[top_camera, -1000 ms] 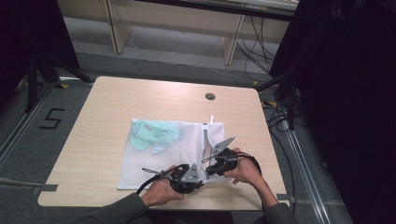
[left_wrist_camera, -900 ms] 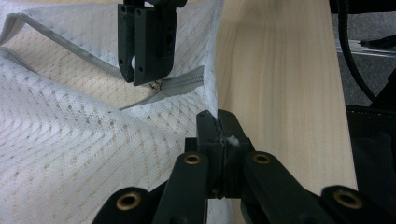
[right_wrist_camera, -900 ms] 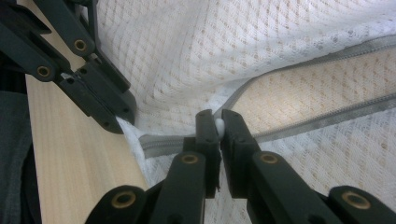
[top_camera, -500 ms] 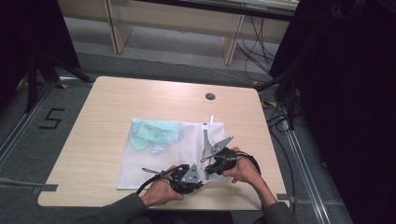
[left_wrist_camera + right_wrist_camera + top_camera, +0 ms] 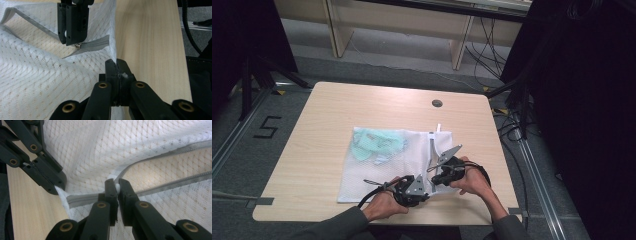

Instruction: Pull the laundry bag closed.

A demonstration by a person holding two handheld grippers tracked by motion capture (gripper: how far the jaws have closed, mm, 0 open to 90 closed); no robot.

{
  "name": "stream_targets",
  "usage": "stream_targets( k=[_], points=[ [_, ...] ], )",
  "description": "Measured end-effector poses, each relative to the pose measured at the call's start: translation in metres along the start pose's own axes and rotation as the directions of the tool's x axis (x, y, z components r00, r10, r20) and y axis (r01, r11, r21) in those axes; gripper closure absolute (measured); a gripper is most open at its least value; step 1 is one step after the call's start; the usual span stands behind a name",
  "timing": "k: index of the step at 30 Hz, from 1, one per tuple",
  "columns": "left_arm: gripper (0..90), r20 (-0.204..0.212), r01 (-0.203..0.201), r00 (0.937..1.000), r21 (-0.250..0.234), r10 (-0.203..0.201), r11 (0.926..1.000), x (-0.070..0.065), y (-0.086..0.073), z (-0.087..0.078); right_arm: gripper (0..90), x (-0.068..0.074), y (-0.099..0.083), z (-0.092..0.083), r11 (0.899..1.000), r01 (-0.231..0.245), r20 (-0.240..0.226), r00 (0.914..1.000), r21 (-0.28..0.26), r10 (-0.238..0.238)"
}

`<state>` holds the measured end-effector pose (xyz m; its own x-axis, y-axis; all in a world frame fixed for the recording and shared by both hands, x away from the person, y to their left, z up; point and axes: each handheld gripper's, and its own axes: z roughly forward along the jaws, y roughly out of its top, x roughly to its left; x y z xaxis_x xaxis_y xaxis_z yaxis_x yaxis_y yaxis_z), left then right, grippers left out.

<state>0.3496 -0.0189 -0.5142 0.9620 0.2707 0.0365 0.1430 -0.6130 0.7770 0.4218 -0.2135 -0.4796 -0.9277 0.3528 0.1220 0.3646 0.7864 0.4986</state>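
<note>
A white mesh zip bag (image 5: 382,172) lies flat on the wooden table (image 5: 337,107), with a pale green garment (image 5: 377,142) inside its far-left part. At the bag's near right corner my left gripper (image 5: 425,194) is shut on the bag's edge (image 5: 113,56). Just beyond it, my right gripper (image 5: 435,179) is shut on the small white zipper pull (image 5: 116,187). The grey zipper tape (image 5: 162,186) splits apart past the pull, so the bag stands open there. In the left gripper view the right gripper (image 5: 73,37) hangs over the zipper's end (image 5: 95,43).
A round cable hole (image 5: 437,103) sits in the table's far right part. The table's right edge (image 5: 499,150) and front edge are close to both hands. Dark stands and cables are on the floor to the right.
</note>
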Motion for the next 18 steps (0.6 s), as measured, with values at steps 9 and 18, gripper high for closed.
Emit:
stream_targets(
  k=[9, 18],
  points=[
    [89.0, 0.003, -0.001, 1.0000, 0.005, 0.001, 1.0000, 0.0003, 0.0002, -0.0004, 86.9, -0.0023, 0.0000, 0.0002, 1.000, 0.001, 0.015, 0.9999, 0.001, -0.001],
    [89.0, 0.008, -0.002, 1.0000, 0.004, 0.002, 1.0000, 0.0000, 0.0010, -0.0013, 86.9, -0.0032, 0.0014, 0.0016, 1.000, -0.001, 0.018, 0.9998, 0.001, 0.001]
  ],
)
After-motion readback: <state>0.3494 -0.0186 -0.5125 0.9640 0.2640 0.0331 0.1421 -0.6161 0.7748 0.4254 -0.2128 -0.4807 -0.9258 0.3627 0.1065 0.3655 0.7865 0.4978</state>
